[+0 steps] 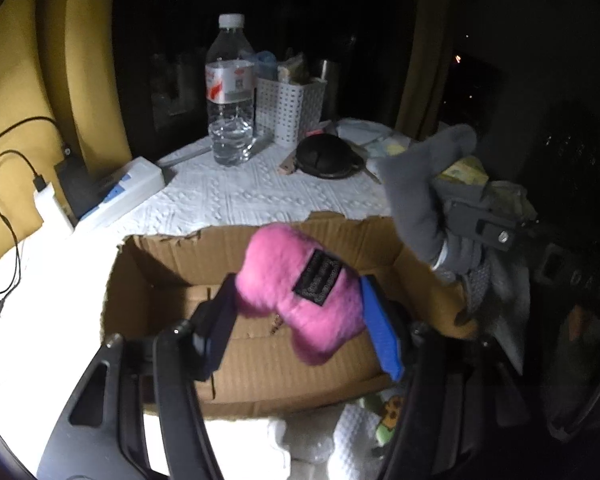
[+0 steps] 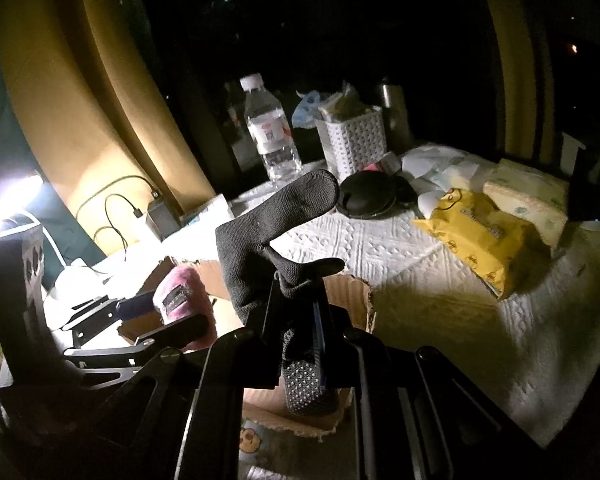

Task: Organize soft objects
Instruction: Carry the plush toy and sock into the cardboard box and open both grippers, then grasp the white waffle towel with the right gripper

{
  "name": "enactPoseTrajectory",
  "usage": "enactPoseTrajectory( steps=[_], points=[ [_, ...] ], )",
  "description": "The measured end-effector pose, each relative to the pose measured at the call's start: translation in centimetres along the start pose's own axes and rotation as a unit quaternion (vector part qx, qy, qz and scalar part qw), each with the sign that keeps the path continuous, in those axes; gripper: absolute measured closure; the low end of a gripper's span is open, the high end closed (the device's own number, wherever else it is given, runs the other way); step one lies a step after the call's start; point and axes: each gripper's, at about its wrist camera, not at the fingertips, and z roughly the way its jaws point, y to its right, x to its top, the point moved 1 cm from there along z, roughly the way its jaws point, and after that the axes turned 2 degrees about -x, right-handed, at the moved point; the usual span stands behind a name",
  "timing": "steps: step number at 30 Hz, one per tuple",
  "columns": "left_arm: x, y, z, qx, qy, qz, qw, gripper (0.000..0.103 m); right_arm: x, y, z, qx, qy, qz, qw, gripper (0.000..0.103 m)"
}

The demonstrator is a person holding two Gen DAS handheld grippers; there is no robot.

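Currently left hand-held gripper (image 1: pixel 300 316) is clamping the pink plush (image 1: pixel 300 300) over the cardboard box (image 1: pixel 260 364); right hand-held gripper (image 2: pixel 296 308) is pinching a grey glove (image 2: pixel 268 232) above the box's right edge. Risk: glove is dangling limp, could snag the torn rim and drop outside. Plush is fuzzy, squashed, black label showing.

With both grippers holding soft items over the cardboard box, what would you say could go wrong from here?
1. The pink plush is pinched near one end by the left gripper; it might slip out early.
2. The grey glove in the right gripper hangs over the torn box rim and could drape outside.
3. The two grippers sit close and may collide.
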Motion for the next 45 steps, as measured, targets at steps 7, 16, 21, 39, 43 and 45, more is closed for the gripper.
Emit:
enactPoseTrajectory(
  steps=[7,16,21,39,43,45],
  points=[
    [-0.3,0.1,2.0,-0.009,-0.020,-0.004,0.9997,0.041,-1.4,0.4,2.4,0.008,-0.027,0.005,1.000,0.089],
    [-0.6,-0.1,3.0,-0.025,-0.049,-0.019,0.9983,0.035,-2.7,0.2,3.9,0.009,-0.052,0.008,0.999,0.080],
    [-0.7,-0.4,2.4,-0.024,-0.051,-0.023,0.9981,0.023,-2.4,0.1,3.1,0.002,-0.048,0.012,0.999,0.065],
    [-1.5,-1.2,-3.7,-0.007,-0.023,-0.018,0.9995,0.020,-3.1,-2.0,-1.8,-0.014,-0.030,0.005,0.999,0.060],
    [-1.9,-1.4,-4.9,-0.007,-0.018,-0.019,0.9996,0.020,-3.5,-2.9,-2.9,-0.016,-0.026,0.003,1.000,0.059],
    [-2.2,-1.6,-5.5,-0.007,-0.016,-0.021,0.9996,0.021,-3.7,-3.4,-3.3,-0.016,-0.026,0.001,1.000,0.059]
  ],
)
